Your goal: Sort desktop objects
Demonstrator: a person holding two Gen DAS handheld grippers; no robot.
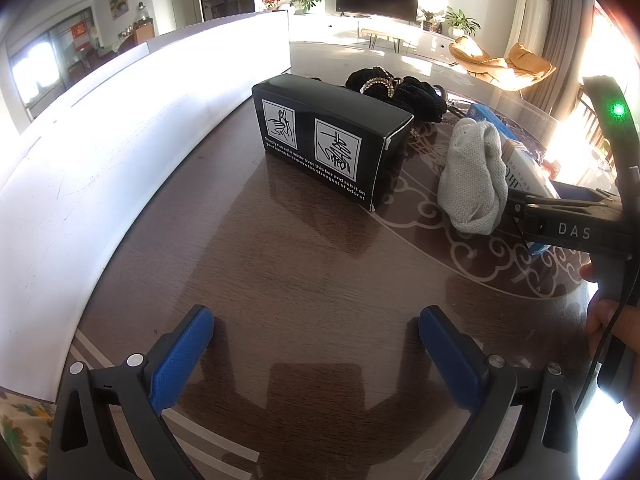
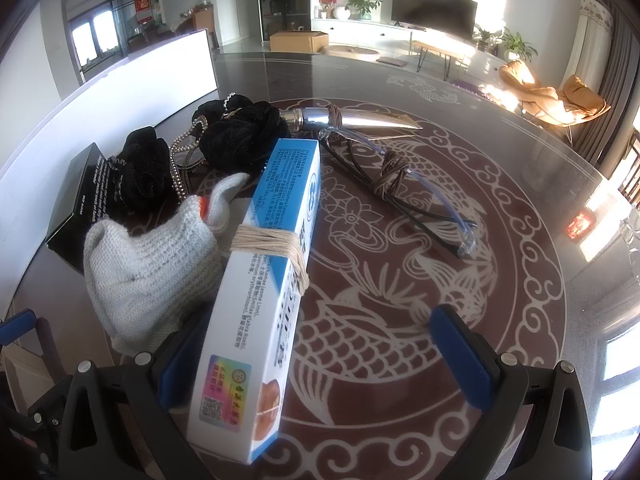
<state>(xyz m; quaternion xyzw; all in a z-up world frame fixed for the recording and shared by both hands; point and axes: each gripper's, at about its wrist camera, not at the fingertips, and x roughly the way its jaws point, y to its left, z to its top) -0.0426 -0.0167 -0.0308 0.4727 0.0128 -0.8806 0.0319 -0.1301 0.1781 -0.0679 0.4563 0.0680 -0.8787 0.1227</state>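
My left gripper [image 1: 318,340] is open and empty, low over the dark wooden table [image 1: 280,264]. Ahead of it stands a black box [image 1: 332,140] with white pictograms. To that box's right lies a white knitted glove [image 1: 474,176]. My right gripper [image 2: 320,344] is open wide. A blue-and-white carton [image 2: 268,264] tied with beige string lies between its fingers and leans against the left pad [image 2: 180,356]. The glove [image 2: 152,264] sits just left of the carton. Black scrunchies with bead chains [image 2: 240,136], string-bound glasses [image 2: 400,176] and a silver tube [image 2: 360,118] lie farther off.
A long white panel [image 1: 120,140] runs along the table's left side, close behind the black box. The table's patterned red round inlay [image 2: 460,280] spreads to the right under glass. A hand [image 1: 612,320] holds the right gripper at the left wrist view's right edge.
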